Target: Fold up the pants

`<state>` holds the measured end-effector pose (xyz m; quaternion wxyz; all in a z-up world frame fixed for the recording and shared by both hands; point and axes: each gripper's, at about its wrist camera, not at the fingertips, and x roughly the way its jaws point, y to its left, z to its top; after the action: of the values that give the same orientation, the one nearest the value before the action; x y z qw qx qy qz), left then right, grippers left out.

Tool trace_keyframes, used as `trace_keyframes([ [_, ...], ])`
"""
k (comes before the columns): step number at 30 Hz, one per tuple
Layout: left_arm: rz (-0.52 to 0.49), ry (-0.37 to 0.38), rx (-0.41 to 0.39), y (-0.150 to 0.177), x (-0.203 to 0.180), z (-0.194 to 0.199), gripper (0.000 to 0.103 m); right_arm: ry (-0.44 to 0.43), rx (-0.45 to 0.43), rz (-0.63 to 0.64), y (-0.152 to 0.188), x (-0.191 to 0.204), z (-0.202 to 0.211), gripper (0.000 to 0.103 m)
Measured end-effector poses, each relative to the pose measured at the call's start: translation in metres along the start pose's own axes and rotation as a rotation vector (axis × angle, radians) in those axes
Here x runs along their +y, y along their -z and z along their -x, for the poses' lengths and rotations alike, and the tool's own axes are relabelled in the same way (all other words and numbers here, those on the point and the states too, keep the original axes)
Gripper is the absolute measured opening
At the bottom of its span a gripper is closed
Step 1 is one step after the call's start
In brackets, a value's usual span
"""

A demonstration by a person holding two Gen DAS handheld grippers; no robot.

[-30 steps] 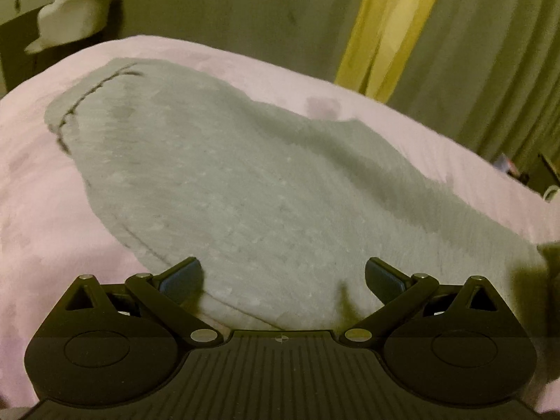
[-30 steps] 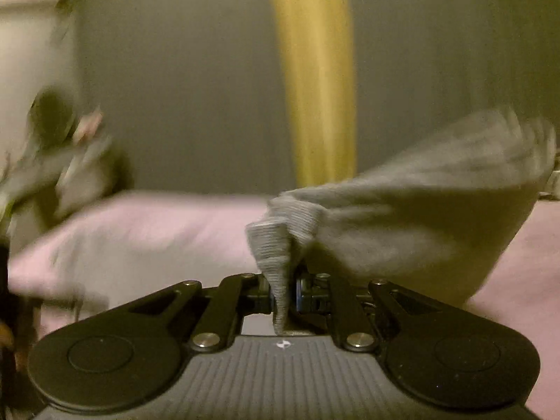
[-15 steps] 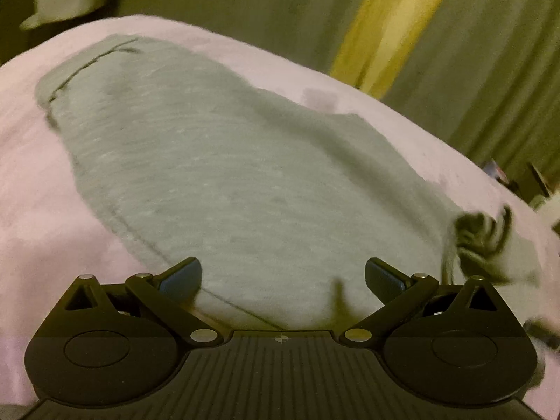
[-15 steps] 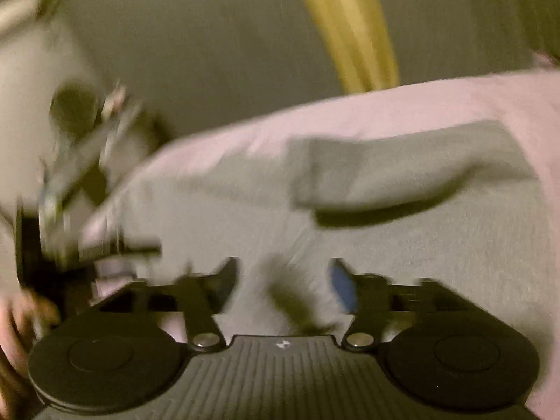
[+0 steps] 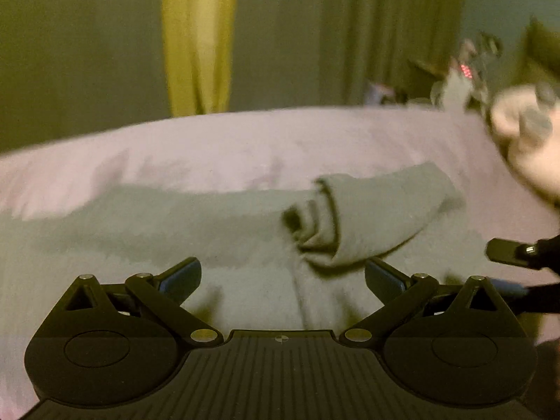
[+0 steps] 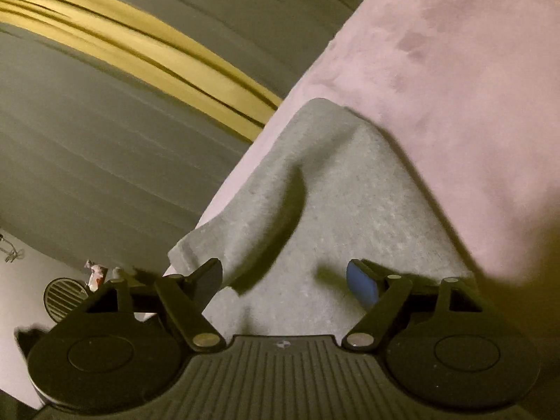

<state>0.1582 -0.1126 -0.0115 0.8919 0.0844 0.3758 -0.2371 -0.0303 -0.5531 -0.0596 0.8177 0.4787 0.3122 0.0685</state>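
Item: grey knit fabric pants (image 5: 217,231), lying spread on a pale pink plush bed cover (image 5: 245,147). In the left wrist view one end of the pants, with a ribbed cuff (image 5: 325,217), is folded back and rests loosely rolled on top of the main cloth. In the right wrist view the same garment (image 6: 350,210) lies along the edge of the pink cover (image 6: 455,87), with a raised fold casting a dark shadow across it.

Tools: black two-finger left gripper (image 5: 282,274), jaws spread wide, holding nothing, poised above the grey cloth just short of the folded end. Black two-finger right gripper (image 6: 284,278) with blue pads, jaws likewise wide apart and empty, over the pants; a black part of it shows at the right edge of the left wrist view.

Surroundings: grey-green pleated curtain (image 5: 87,52) with a yellow curtain strip (image 5: 197,42) behind the bed; blurred clutter at far right.
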Motion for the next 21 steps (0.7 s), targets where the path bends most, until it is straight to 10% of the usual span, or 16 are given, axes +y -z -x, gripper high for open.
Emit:
trace_keyframes([
  [5,0.017,0.089,0.07,-0.029,-0.006,-0.058,0.098,-0.028,0.006,-0.026,0.0,-0.004,-0.001,0.082],
  [9,0.164,0.121,0.129,-0.051,0.014,-0.097,0.044,-0.026,0.006,-0.029,-0.004,-0.009,-0.006,0.082],
  [11,0.2,0.072,0.105,-0.064,0.024,-0.103,0.035,-0.026,0.002,-0.018,-0.005,-0.008,-0.007,0.082],
  [16,0.198,-0.004,0.072,-0.069,0.023,-0.092,0.049,-0.026,-0.006,-0.011,-0.004,-0.008,-0.007,0.083],
  [21,0.242,0.115,0.136,-0.029,0.033,-0.062,0.073,-0.036,-0.011,-0.016,-0.003,-0.008,-0.007,0.086],
])
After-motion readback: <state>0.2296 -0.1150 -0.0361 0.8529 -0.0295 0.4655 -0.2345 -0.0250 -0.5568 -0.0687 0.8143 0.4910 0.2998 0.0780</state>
